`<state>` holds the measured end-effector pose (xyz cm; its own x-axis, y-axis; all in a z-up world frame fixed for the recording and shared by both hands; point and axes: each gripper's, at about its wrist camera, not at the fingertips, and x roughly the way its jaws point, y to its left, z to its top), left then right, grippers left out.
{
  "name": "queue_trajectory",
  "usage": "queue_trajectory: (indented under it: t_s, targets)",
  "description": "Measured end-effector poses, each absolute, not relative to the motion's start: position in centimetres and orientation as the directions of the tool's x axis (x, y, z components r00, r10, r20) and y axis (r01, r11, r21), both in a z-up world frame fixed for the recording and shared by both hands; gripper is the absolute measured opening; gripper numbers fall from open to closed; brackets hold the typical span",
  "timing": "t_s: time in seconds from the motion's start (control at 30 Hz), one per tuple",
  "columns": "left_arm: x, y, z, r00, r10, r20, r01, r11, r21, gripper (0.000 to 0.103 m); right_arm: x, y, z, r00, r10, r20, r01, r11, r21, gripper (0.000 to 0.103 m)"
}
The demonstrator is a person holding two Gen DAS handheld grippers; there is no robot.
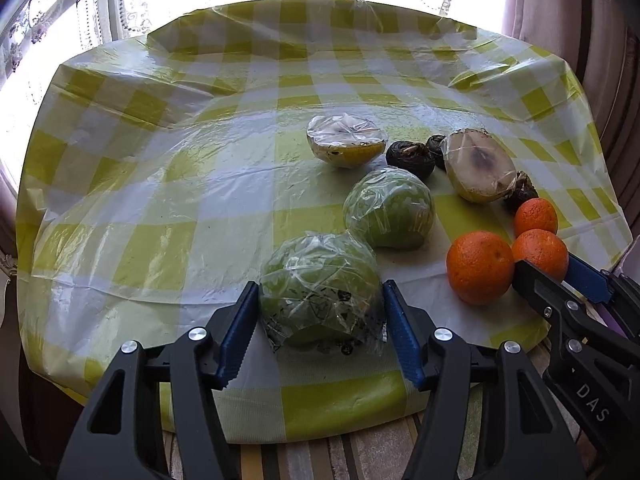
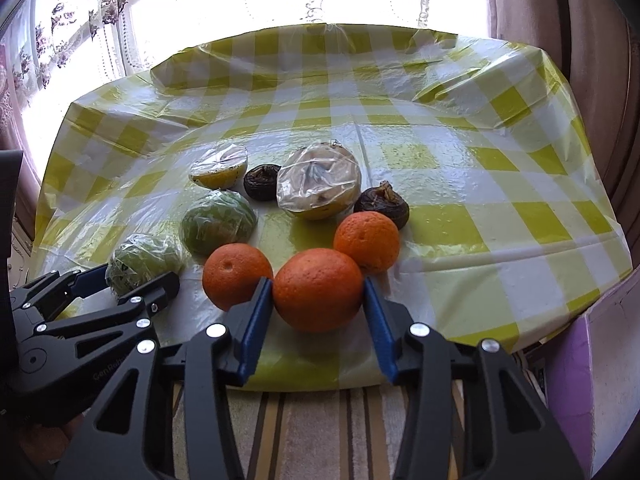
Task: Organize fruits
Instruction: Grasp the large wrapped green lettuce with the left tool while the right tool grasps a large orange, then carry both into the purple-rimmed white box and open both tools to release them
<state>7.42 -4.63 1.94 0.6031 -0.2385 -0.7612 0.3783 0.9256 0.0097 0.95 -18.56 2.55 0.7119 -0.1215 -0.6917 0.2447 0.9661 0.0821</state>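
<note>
now left gripper (image 1: 320,312) clamps wrapped green fruit (image 1: 320,296) (round, no long axis), right gripper (image 2: 318,296) clamps orange (image 2: 318,288).

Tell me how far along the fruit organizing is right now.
Done: nothing looks sorted; the fruit sits loose on the checked tablecloth. In hand: the left gripper is closed on a wrapped green fruit, the right gripper on the nearest orange. Left: two oranges, another wrapped green fruit, two wrapped halves and the dark fruits.
</note>
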Motion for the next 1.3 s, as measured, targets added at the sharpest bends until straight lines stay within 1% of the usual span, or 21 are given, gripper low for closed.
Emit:
queue_trajectory:
  t_s: [0.2,0.4,0.77,1.1,1.3]
  targets:
    - [6.9,-4.3,2.1,0.612,-0.236,-0.754,0.364,0.931,0.004,0.059,0.5,-18.8,2.6,0.722,-0.091,-0.686,0.231,0.966,0.115,0.046]
    - [6.1,-3.7,2.8,0.64,-0.234,-0.732,0.339,0.941,-0.004,0.059,-0.9,-19.1,3.0,0.75,-0.064,-0.659,0.214,0.965,0.15,0.046]
    - [4.6,-3.5,4.2,0.661,-0.244,-0.709,0.335,0.942,-0.013,0.059,-3.0,-21.2,4.0,0.752,-0.048,-0.657,0.237,0.95,0.202,0.045]
    - [2.0,-6.6,7.6,0.683,-0.299,-0.667,0.415,0.91,0.018,0.059,-6.0,-24.5,6.1,0.766,-0.055,-0.641,0.282,0.924,0.257,0.045]
    - [-0.3,-11.1,9.0,0.659,-0.373,-0.653,0.52,0.853,0.037,0.059,-8.7,-27.6,7.0,0.751,-0.125,-0.649,0.356,0.904,0.237,0.045]
